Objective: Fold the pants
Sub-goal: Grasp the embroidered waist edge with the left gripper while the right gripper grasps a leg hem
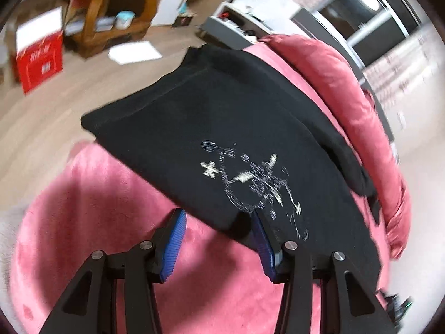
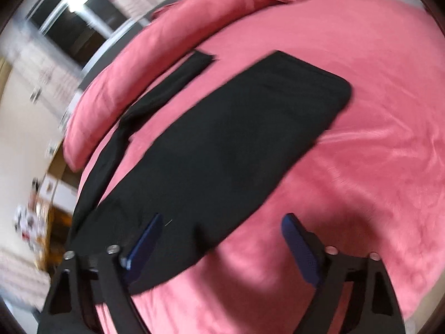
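Both claws point(image 1: 219, 239) point(image 2: 222, 242) agape, empty, above pants point(image 2: 222, 139)

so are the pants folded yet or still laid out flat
Partly folded: the black pants lie on the pink bedspread as one wide panel, with a narrow strip trailing beside it. Both grippers' jaws stand open, holding nothing.

A bed point(image 2: 361, 144) with a pink cover carries black pants point(image 2: 222, 150) laid flat, a pink pillow point(image 2: 144, 64) along its edge.

black claw point(image 1: 219, 239) links, silver screws, ribbed blue pads point(image 1: 175, 246).
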